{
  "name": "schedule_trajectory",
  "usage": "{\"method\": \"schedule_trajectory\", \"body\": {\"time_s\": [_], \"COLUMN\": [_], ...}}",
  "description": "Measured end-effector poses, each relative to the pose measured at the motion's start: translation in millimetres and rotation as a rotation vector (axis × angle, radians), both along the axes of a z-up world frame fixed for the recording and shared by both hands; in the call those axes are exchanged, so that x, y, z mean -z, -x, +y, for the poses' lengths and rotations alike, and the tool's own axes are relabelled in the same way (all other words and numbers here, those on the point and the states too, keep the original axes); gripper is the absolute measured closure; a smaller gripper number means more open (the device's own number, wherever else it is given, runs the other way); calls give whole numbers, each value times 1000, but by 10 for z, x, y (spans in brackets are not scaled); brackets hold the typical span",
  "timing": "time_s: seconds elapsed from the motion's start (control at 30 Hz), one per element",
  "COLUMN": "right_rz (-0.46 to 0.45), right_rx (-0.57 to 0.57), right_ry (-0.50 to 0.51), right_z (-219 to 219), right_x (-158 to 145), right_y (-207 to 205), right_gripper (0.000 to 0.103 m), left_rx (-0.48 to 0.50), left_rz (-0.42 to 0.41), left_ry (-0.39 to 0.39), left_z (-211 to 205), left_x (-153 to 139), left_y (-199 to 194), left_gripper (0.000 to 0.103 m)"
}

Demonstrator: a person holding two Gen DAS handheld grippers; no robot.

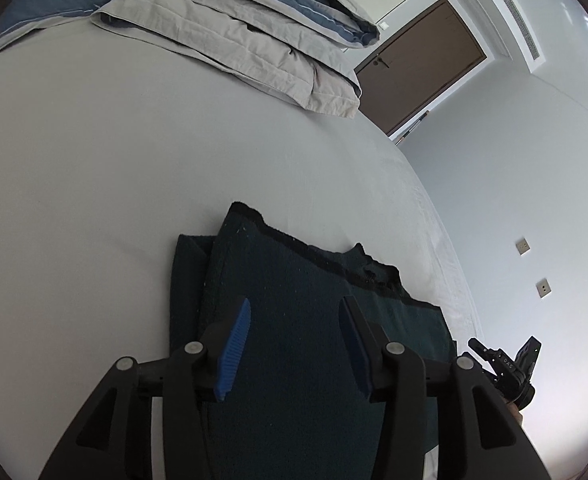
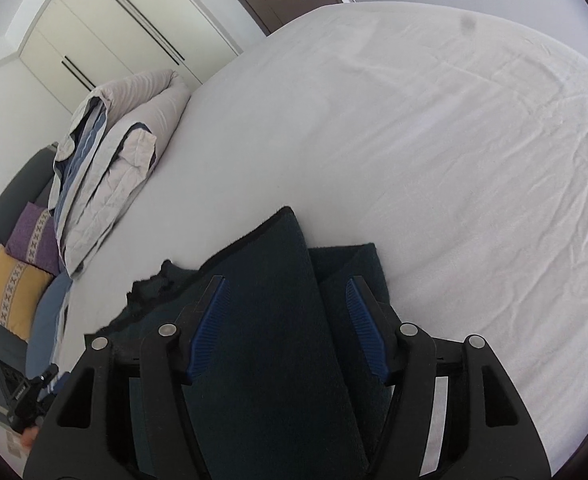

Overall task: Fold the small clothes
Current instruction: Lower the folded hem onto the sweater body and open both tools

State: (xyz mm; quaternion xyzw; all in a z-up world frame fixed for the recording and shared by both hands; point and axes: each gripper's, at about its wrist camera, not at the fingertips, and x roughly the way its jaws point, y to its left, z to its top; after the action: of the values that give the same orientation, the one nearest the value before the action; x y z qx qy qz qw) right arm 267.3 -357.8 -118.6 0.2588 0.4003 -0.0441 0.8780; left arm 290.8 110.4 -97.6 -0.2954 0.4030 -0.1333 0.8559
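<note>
Dark green garment, folded, lies flat on the bed near its edge. Left gripper and right gripper hover over it, fingers parted, pads gripping nothing. Folded quilt lies well apart.

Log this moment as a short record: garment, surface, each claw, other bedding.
garment: dark folded garment, lying flat, one flap folded over
surface: white bed sheet, wrinkled
left claw: open over the garment, pads not pressing it
right claw: open, astride the folded flap, not clamped
other bedding: folded grey-and-blue duvet at the far side of the bed
</note>
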Motion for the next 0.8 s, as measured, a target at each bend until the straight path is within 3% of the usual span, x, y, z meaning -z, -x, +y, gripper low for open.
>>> {"method": "schedule_trajectory", "body": {"time_s": [0.1, 0.23, 0.3, 0.37, 0.43, 0.5, 0.67, 0.8], "right_rz": [-3, -17, 26, 68, 45, 76, 26, 139], "right_rx": [-35, -79, -95, -101, -118, -110, -64, -102], "right_ry": [50, 167, 207, 245, 299, 342, 311, 341], "right_z": [163, 317, 385, 399, 439, 473, 406, 447], "right_x": [-45, -70, 30, 191, 218, 204, -10, 241], "right_y": [319, 876, 1023, 1119, 1227, 1310, 1595, 1679], "right_gripper": [44, 44, 44, 48, 48, 48, 48, 48], "left_rx": [31, 66, 60, 53, 60, 62, 50, 66], "left_rz": [-11, -25, -5, 32, 42, 30, 25, 7], "left_ry": [-37, -155, -195, -183, -152, -169, -177, -231], "left_z": [-129, -297, -308, -272, -209, -189, -187, -256], "left_x": [20, 85, 187, 331, 456, 478, 442, 467], "left_y": [164, 370, 450, 468, 498, 531, 573, 593], "left_gripper": [54, 54, 54, 54, 55, 62, 62, 62]}}
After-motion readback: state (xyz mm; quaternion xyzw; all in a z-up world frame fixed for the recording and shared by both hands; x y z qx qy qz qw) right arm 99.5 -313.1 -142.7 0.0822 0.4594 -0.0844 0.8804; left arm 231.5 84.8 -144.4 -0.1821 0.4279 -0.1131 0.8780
